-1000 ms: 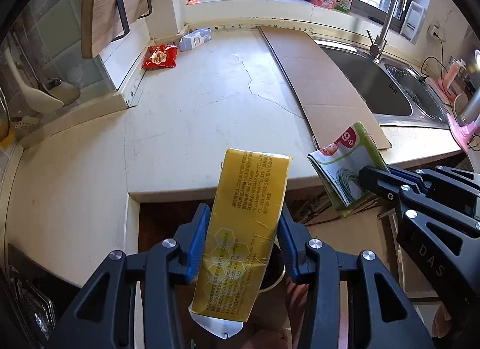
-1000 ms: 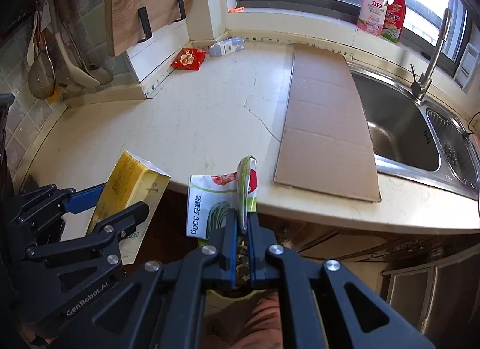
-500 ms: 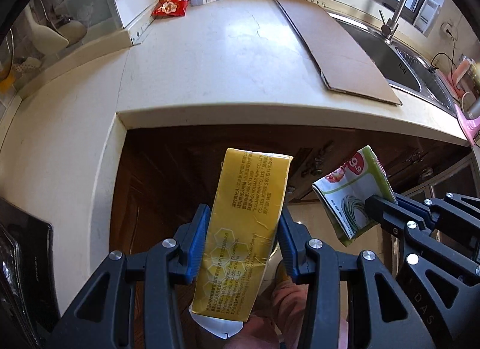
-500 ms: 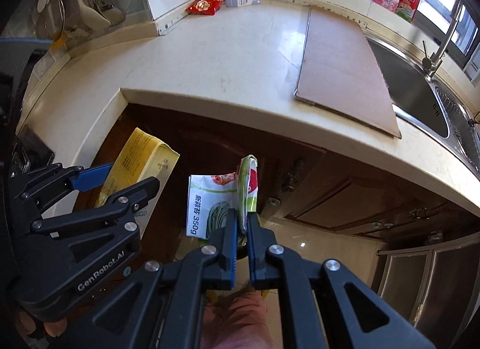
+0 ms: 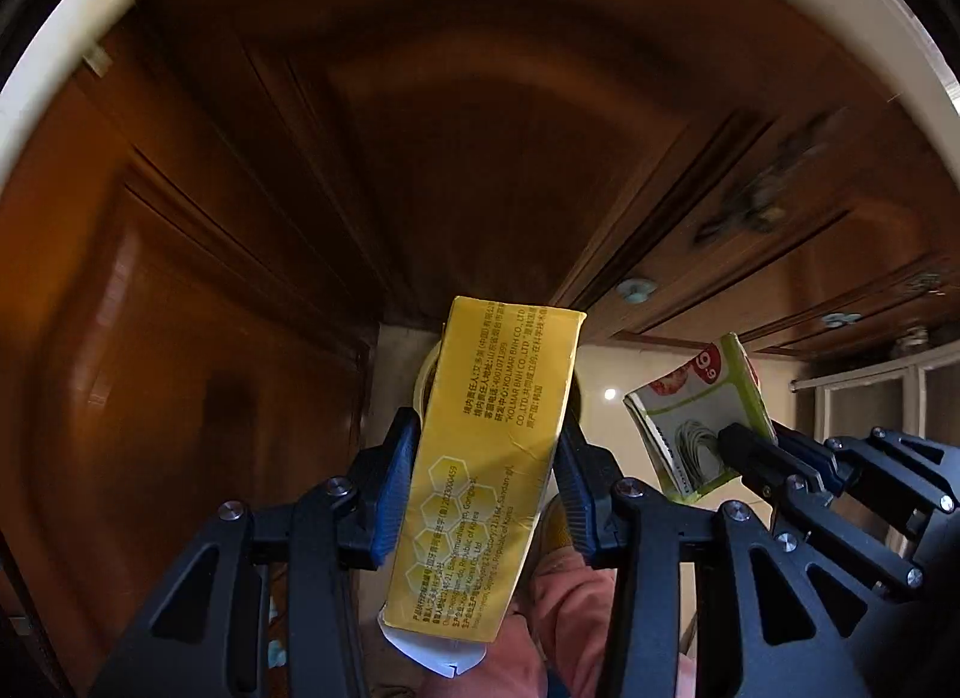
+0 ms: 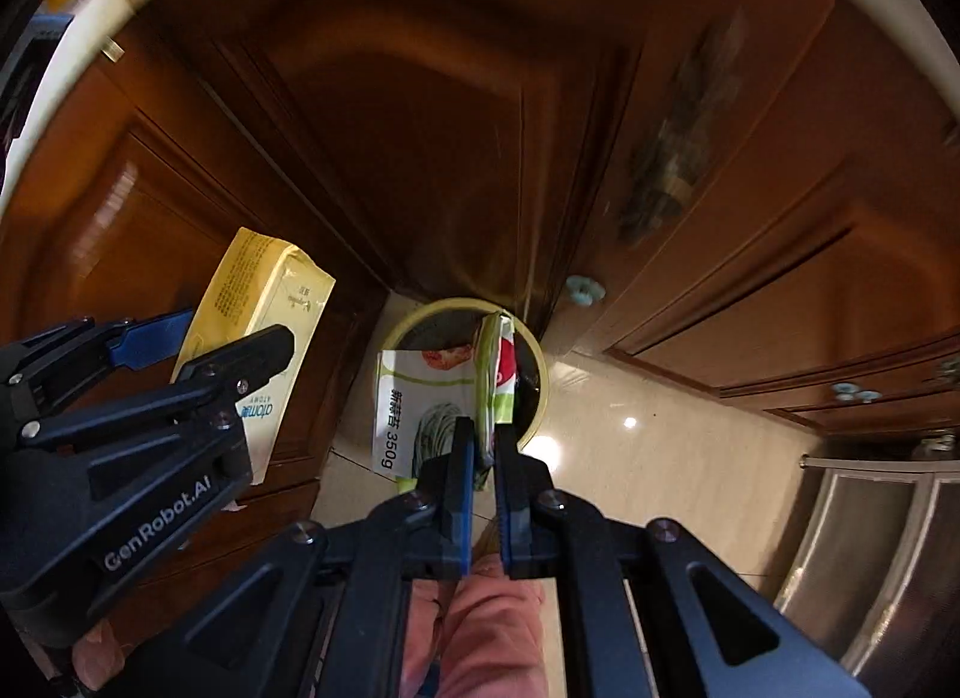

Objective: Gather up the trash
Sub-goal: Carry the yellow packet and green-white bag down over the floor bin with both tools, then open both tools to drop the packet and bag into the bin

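Observation:
My left gripper (image 5: pixel 486 446) is shut on a yellow carton (image 5: pixel 492 458) printed with honeycomb cells, and the carton (image 6: pixel 258 338) also shows at the left of the right wrist view. My right gripper (image 6: pixel 485 434) is shut on a folded white and green food wrapper (image 6: pixel 432 404), seen again as the wrapper (image 5: pixel 696 416) to the right of the carton. Below both, on the floor, stands a round bin with a pale yellow rim (image 6: pixel 540 362); the wrapper hangs over its opening. The carton hides most of the bin rim (image 5: pixel 423 380) in the left wrist view.
Dark brown wooden cabinet doors (image 5: pixel 420 158) with pale round knobs (image 6: pixel 585 290) fill the background, under the cream countertop edge (image 5: pixel 48 74). The glossy beige floor (image 6: pixel 660 440) runs to the right toward a metal-framed unit (image 6: pixel 870 548). A pink-clad leg (image 6: pixel 480 626) is below the grippers.
Both grippers have dropped from above the countertop to in front of the cabinet doors, still holding the carton and wrapper. The counter, sink and cardboard have left view; the bin now shows below.

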A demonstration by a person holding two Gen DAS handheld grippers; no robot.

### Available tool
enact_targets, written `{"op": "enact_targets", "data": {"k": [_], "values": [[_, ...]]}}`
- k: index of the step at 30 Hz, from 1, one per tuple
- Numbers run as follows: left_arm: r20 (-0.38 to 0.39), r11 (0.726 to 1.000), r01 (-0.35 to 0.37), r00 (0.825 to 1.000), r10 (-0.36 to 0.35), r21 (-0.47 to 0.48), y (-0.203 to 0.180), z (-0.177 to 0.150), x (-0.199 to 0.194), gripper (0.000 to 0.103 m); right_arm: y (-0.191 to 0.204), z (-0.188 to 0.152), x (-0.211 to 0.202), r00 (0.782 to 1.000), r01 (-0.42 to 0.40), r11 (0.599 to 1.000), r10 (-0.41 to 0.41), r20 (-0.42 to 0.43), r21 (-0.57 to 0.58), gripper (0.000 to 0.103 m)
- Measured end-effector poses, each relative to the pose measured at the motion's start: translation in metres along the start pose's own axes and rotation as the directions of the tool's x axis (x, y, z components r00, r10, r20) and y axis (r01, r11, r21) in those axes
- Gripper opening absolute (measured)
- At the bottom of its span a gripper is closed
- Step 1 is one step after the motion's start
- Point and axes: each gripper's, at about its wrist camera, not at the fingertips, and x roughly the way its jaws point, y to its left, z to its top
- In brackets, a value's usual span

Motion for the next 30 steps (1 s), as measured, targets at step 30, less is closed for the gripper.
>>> {"op": "enact_targets", "data": {"k": [30], "values": [[-0.082,0.996,0.021,0.996,-0.028,-0.084,0.032,-0.02,0.155,0.081,-0.005,0.005,0.133,0.995,-0.046,0.997,0.039,-0.094,-0.068,0.029]]}}
